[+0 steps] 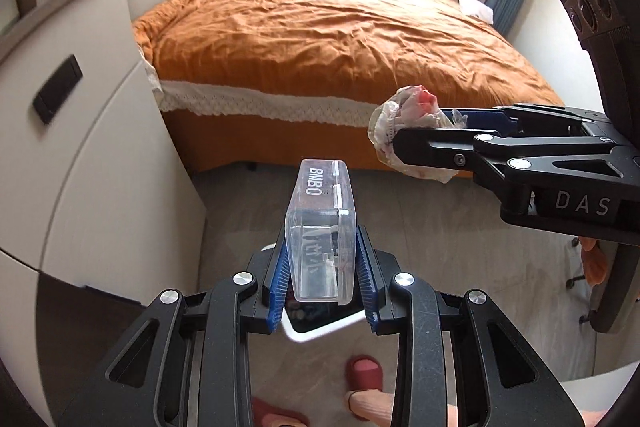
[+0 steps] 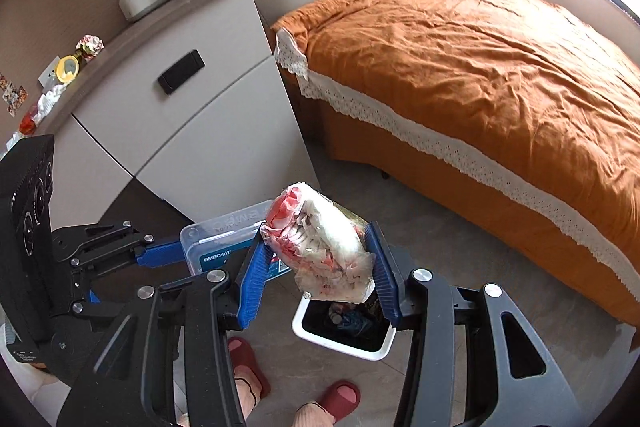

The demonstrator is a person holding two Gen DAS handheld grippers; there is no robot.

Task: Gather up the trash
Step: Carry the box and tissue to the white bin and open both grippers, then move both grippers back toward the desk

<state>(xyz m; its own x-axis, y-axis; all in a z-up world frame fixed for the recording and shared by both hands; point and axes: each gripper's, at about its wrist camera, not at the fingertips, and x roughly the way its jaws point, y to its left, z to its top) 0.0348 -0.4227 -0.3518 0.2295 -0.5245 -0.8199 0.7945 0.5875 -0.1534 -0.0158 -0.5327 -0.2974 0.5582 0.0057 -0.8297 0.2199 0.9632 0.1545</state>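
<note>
Left wrist view first: the left claw (image 1: 322, 261) is clamped on a clear plastic box (image 1: 321, 231) with "BMBO" printed on its lid, blue pads pressing both long sides. The box sticks straight out past the fingertips, and right underneath it you can catch a bit of the white trash bin (image 1: 316, 329) on the floor. Up and to the right of the bin, the right claw (image 1: 420, 131) comes in sideways, squeezing a crumpled plastic wrapper (image 1: 404, 125) with red and white bits in it. Behind all that is the bed (image 1: 320, 39) with its orange cover.

Right wrist view: the right claw (image 2: 320, 267) is gripping that same crumpled plastic wrapper (image 2: 324, 247) between its blue pads, and the wad hangs directly above the open white trash bin (image 2: 342, 345), which already has some dark stuff inside. Left of the bin, the left claw (image 2: 182, 253) holds the clear plastic box (image 2: 224, 239) by one end, with the box partly tucked behind the wrapper. Red slippers (image 2: 340, 401) show on the floor just below the bin.
</note>
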